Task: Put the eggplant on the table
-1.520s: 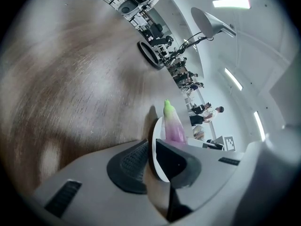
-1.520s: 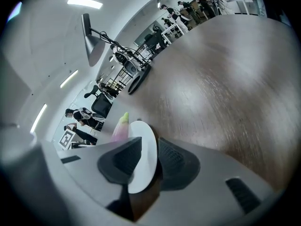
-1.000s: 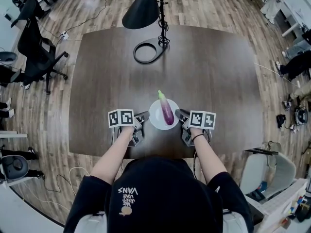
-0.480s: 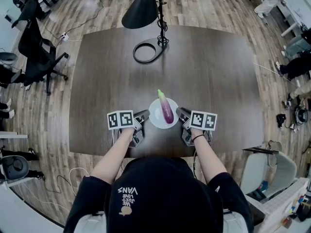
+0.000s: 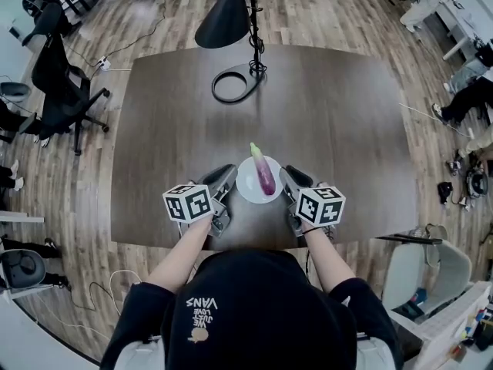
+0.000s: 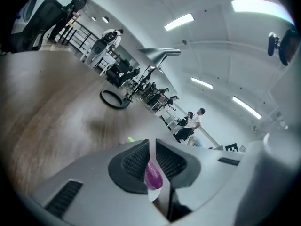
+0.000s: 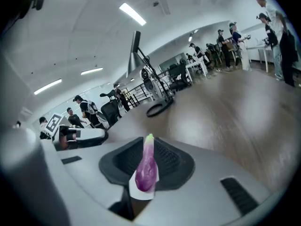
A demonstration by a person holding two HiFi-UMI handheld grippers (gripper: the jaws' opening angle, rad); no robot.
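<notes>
A purple eggplant [image 5: 265,177] with a green tip lies on a small white plate [image 5: 248,185] near the front edge of the dark wooden table [image 5: 331,122]. My left gripper [image 5: 224,177] hovers just left of the plate, its jaws shut to a thin slit with nothing in them. At the plate's right side is my right gripper [image 5: 287,176], jaws a little apart and empty. The eggplant [image 6: 153,175] shows through the slit in the left gripper view. In the right gripper view the eggplant [image 7: 146,168] shows whole between the pads [image 7: 169,161].
A black desk lamp [image 5: 228,14] leans over the far side of the table, its ring base [image 5: 235,83] and cord beside it. Office chairs [image 5: 58,83] stand on the wood floor to the left. People stand further off in the room.
Both grippers have lifted off the table and tilted, their marker cubes now closer to the camera. The eggplant and plate have not moved.
</notes>
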